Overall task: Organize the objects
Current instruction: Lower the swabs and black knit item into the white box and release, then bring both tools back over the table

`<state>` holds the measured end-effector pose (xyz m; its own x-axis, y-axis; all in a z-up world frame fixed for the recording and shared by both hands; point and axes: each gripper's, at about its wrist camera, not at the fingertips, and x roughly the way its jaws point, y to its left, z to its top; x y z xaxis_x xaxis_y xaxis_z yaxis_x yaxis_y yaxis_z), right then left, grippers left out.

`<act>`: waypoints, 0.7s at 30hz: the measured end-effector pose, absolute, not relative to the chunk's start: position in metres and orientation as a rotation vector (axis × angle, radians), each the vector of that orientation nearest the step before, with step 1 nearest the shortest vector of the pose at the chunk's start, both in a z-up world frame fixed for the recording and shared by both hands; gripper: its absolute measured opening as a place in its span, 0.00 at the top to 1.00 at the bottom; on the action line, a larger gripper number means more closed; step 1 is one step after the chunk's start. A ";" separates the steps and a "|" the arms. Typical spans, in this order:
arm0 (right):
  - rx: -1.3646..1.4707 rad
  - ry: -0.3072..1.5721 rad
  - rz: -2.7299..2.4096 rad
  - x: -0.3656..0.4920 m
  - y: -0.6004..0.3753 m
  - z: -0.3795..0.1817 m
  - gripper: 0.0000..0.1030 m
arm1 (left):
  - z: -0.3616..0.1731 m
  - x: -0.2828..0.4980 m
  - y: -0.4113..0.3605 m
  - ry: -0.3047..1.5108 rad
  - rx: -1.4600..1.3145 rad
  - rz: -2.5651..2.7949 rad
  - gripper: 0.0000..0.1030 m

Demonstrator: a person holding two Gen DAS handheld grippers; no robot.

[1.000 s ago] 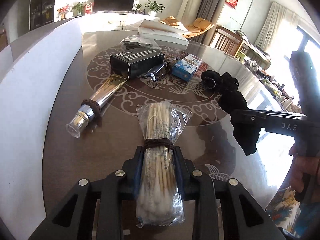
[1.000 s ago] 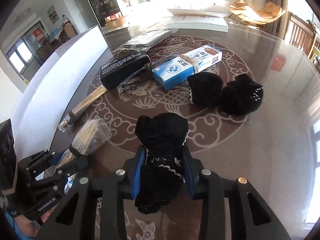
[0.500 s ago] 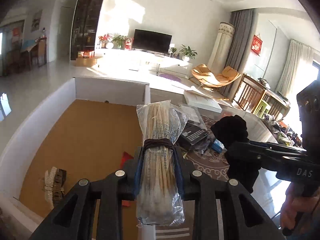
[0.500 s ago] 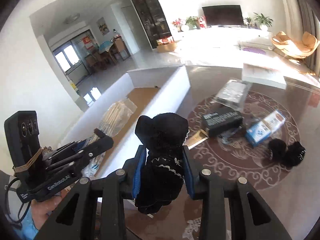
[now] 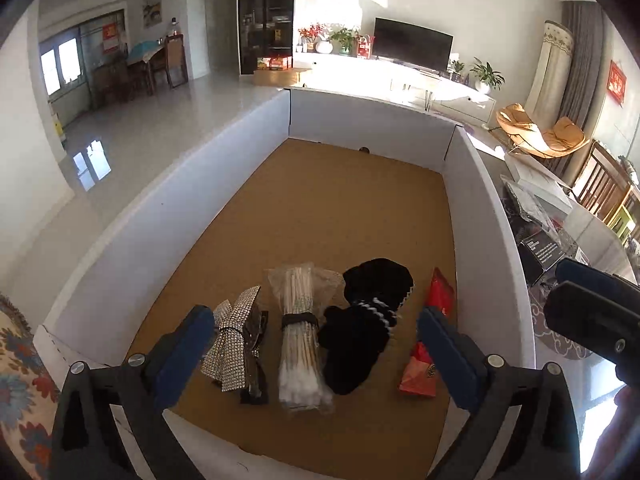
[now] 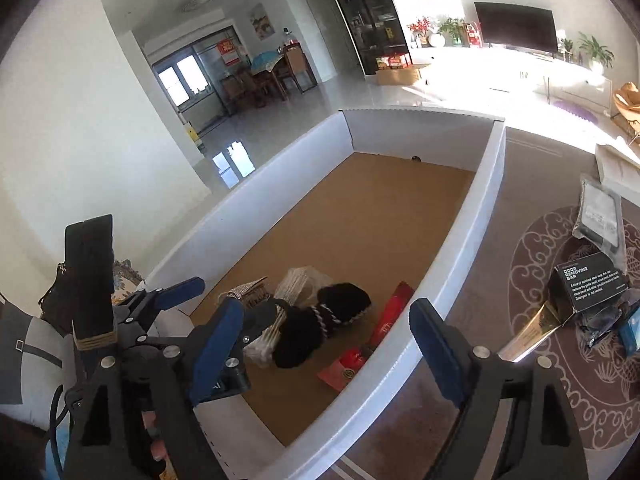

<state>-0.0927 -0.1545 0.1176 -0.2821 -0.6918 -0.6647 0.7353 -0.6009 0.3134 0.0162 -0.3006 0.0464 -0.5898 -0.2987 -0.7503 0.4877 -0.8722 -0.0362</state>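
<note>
Now both loads were down: the left gripper [image 5: 316, 344] and right gripper [image 6: 324, 344] stood spread and empty above the white-walled cardboard box [image 5: 486, 200], where the bagged bundle of cotton swabs [image 5: 301, 336] and black sock [image 5: 366, 320] lay side by side at 6 o'clock, two fewer items waiting on the table [image 6: 520, 232].

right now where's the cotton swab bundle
In the left wrist view, the swabs lie on the box floor, between the bow and the black sock.
</note>
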 end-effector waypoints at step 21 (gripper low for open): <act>1.232 0.159 -2.650 -0.134 0.145 0.040 0.01 | 0.052 -0.002 -0.034 0.203 1.320 -3.137 0.00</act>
<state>-0.1335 0.1448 0.0404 -0.6267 -0.1482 -0.7651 0.2389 -0.9710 -0.0076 -0.0017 -0.0345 0.0516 -0.6700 0.2885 -0.6840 -0.1979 -0.9575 -0.2100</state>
